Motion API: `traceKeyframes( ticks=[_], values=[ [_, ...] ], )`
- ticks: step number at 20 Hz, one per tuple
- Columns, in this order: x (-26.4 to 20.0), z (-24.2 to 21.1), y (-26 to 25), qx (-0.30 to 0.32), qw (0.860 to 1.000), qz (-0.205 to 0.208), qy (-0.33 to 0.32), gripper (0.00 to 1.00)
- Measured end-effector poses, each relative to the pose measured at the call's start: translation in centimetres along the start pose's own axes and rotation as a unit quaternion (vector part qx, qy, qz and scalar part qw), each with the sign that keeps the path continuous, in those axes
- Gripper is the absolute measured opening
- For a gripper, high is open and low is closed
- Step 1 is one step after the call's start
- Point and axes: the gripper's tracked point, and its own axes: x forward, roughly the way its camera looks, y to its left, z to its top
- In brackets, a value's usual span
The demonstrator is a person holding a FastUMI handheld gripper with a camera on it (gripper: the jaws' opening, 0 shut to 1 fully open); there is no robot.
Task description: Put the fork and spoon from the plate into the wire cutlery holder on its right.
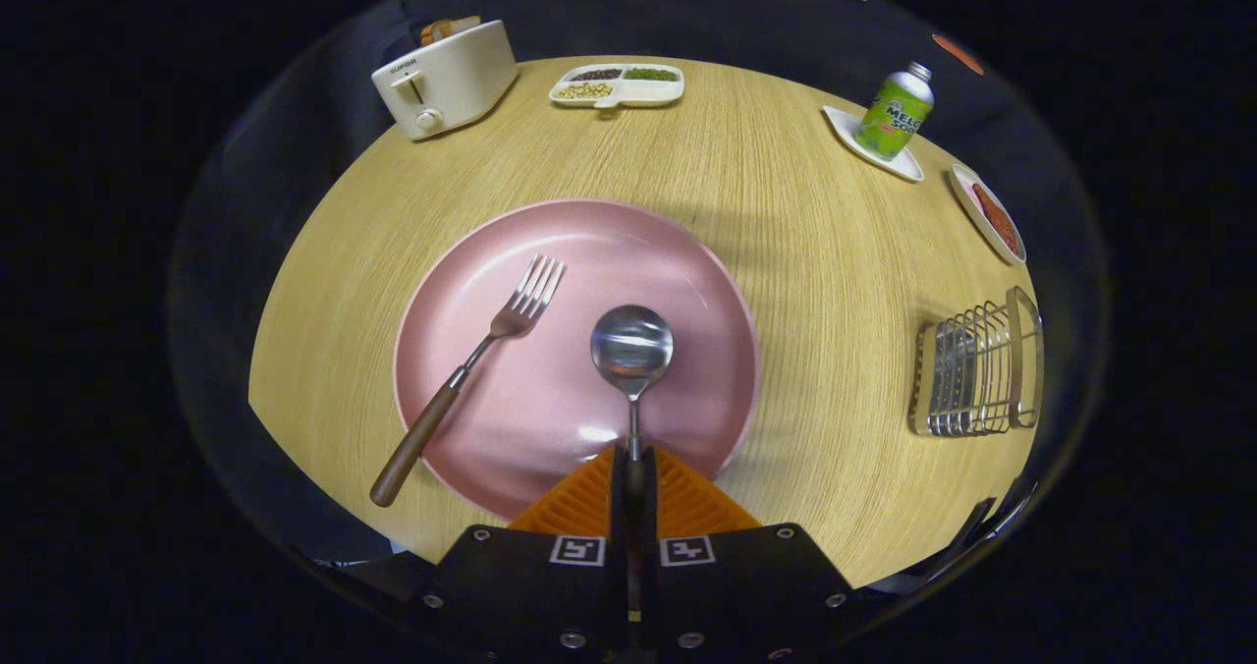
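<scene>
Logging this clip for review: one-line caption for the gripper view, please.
Claw shut on spoon handle over pink plate; fork lies alongside, wire cutlery holder waits right.

Fork [469,369] left of spoon [631,350] on plate [687,281]

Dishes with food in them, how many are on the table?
2. A divided tray of beans sits at the table's far edge, beside the toaster. A small dish of something red sits beyond the wire cutlery holder. The tool is shut on the spoon.
</scene>
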Motion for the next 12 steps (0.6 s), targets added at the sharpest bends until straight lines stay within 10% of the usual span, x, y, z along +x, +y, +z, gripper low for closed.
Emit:
traceKeyframes(
  ticks=[12],
  values=[
    [-5.7,2.0,-3.2,0.08,0.993,0.019,-0.082,0.02]
  ],
)
